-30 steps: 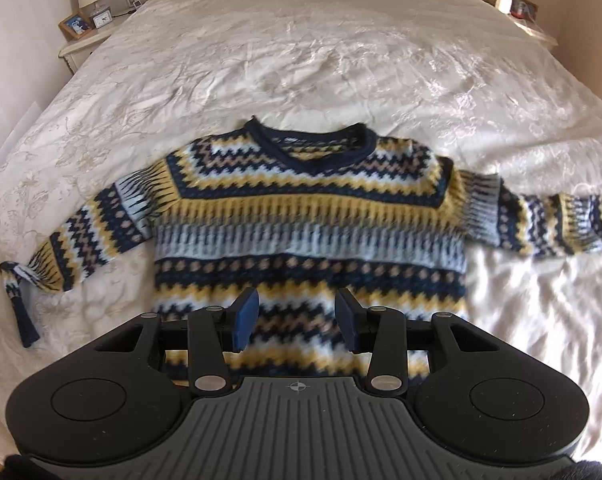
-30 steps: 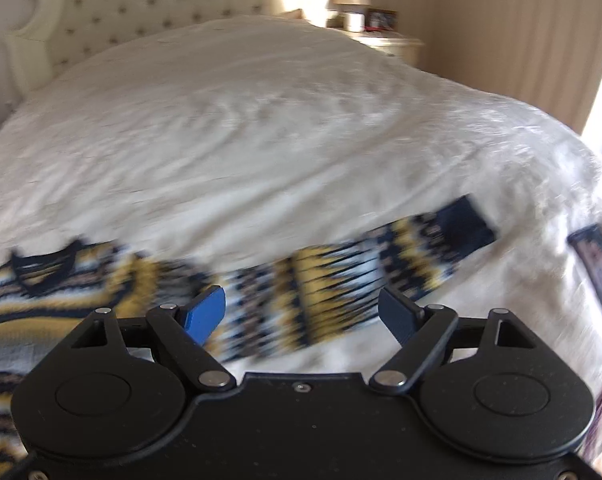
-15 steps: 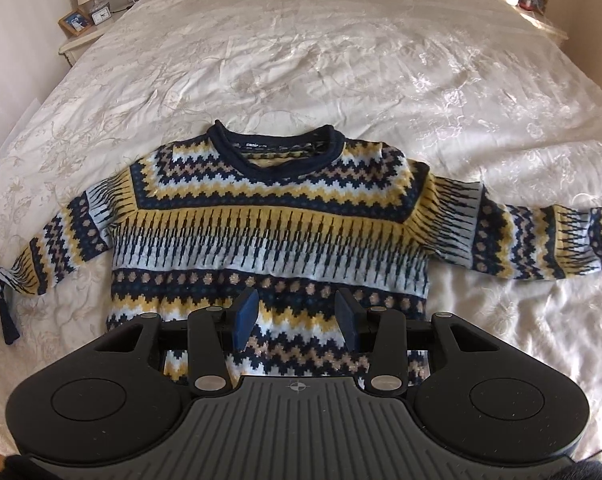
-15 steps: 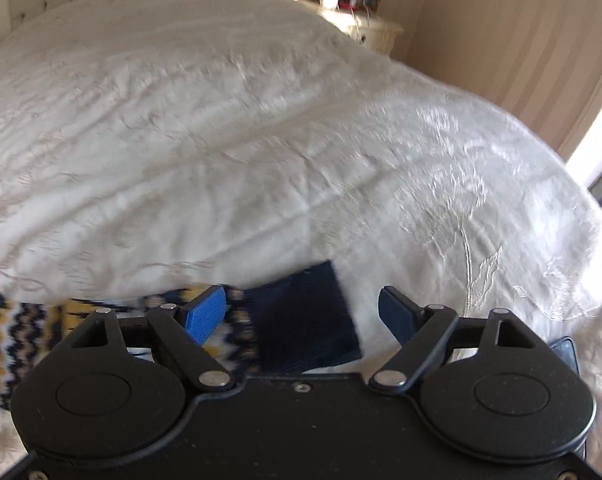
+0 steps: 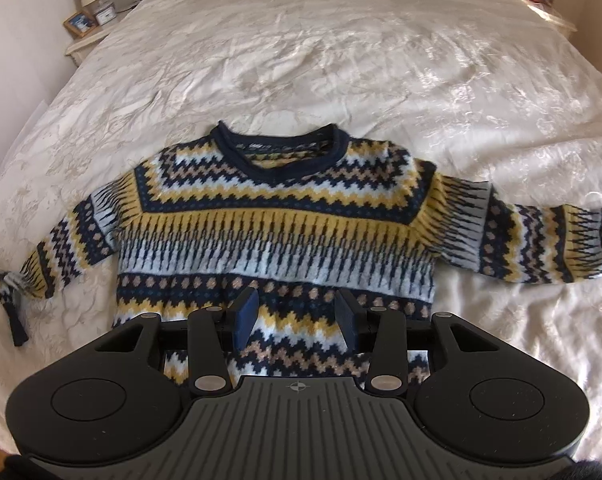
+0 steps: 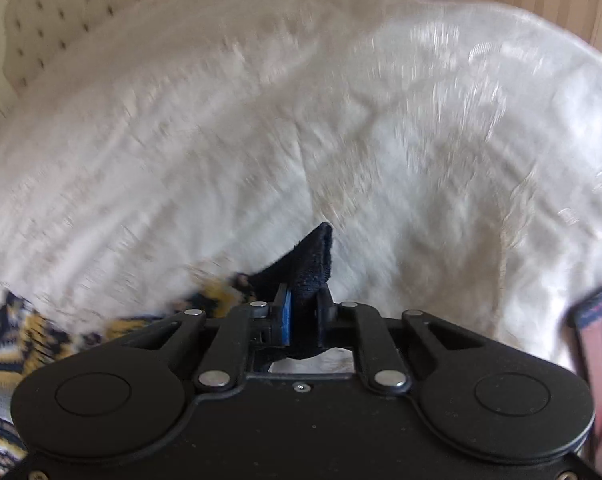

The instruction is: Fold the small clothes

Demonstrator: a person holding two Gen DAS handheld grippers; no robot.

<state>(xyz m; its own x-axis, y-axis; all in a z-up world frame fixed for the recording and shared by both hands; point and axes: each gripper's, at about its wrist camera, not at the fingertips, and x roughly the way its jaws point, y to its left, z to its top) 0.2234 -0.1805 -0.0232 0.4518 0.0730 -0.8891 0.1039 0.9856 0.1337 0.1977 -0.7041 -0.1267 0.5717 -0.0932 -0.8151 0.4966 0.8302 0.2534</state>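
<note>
Left wrist view: one chunky zigzag-knit sweater [image 5: 277,236] flat on a crinkly white bedspread [image 5: 341,60].
Left gripper [image 5: 297,320] spread wide; right gripper [image 6: 303,318] pinching the fuzzy navy cuff [image 6: 305,264].

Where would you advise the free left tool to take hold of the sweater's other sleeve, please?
At the navy cuff of the sleeve lying flat on the bed. It trails loose from the sweater, so the open left tool can pinch its thin edge from above, coming in from the outer side.
</note>
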